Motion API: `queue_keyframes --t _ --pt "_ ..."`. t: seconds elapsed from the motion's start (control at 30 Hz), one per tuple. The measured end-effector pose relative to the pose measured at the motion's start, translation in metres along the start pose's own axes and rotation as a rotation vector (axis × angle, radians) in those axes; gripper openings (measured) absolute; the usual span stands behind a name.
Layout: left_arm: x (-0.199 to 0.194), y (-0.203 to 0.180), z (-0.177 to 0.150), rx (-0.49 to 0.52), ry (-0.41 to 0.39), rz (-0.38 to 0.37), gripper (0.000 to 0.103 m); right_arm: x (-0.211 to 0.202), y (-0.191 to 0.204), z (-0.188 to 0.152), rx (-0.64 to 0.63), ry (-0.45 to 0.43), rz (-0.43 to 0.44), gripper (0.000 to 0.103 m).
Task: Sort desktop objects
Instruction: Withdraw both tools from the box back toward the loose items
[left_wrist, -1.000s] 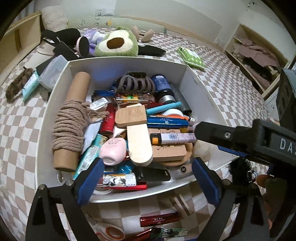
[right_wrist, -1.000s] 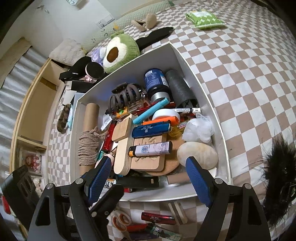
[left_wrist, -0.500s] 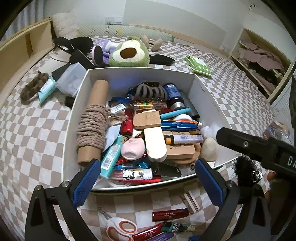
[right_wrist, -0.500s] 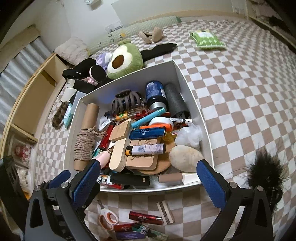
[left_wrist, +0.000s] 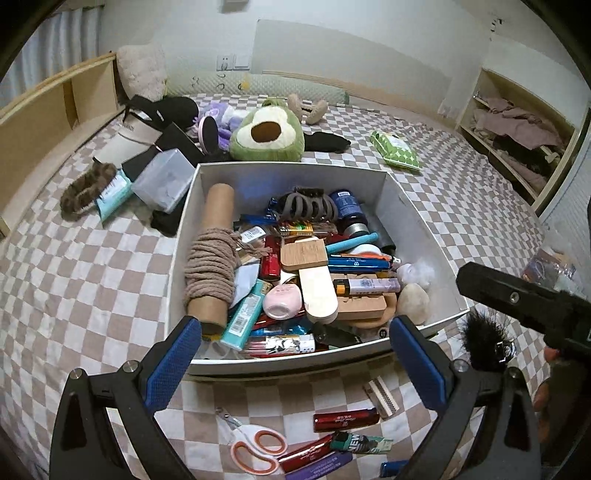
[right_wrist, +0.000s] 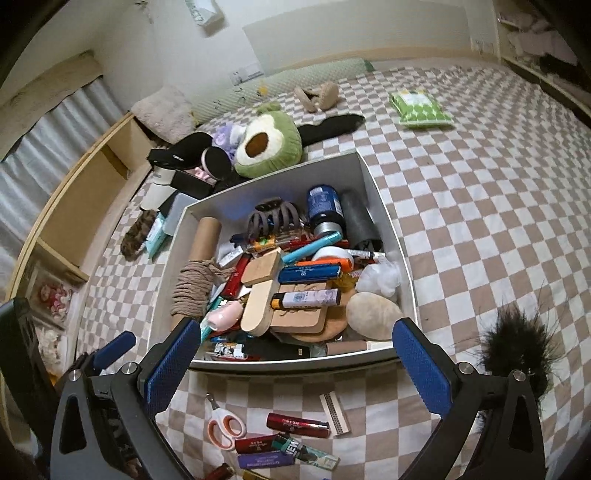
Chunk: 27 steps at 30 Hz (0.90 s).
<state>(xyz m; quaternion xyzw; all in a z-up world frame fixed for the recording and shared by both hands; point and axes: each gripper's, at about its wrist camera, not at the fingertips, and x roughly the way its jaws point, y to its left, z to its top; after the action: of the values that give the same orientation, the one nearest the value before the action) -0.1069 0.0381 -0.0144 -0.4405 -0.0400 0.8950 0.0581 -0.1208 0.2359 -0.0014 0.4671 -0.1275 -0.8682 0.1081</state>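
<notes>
Red tube (left_wrist: 346, 421) beside the scissors (left_wrist: 258, 448) is looking rigid, slick, light; both grippers (left_wrist: 291, 363) (right_wrist: 295, 363) are hanging spread, empty; I'm favouring mid-barrel.

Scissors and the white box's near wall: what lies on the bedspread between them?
Nothing: between the scissors and the white box the checkered bedspread is bare, shown in both wrist views.

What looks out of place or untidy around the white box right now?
The white box is piled full, with things lying across one another. Several items lie outside it on the checkered cover: scissors, a red tube and a small comb. Both grippers, left and right, are open and empty.
</notes>
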Motion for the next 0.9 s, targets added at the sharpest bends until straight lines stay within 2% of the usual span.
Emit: queue_keyframes --t 0.2,0.33,0.47,0.7,0.9 --pt "-0.023 0.000 -0.003 0.039 -0.041 0.037 0.102 -0.022 0.010 -0.005 -0.059 -0.059 -0.034 0.103" --pt "-0.037 0.000 -0.007 0.047 -0.074 0.056 0.102 -0.038 0.009 -0.008 -0.052 -0.095 -0.004 0.103" --pt "-0.053 0.001 -0.010 0.036 -0.107 0.042 0.102 -0.053 0.009 -0.013 -0.051 -0.128 0.013 0.103" --pt "-0.075 -0.002 -0.019 0.057 -0.156 0.054 0.102 -0.072 0.018 -0.030 -0.130 -0.168 -0.021 0.103" --pt "-0.087 -0.002 -0.028 0.074 -0.163 0.054 0.102 -0.078 0.024 -0.045 -0.193 -0.176 -0.060 0.103"
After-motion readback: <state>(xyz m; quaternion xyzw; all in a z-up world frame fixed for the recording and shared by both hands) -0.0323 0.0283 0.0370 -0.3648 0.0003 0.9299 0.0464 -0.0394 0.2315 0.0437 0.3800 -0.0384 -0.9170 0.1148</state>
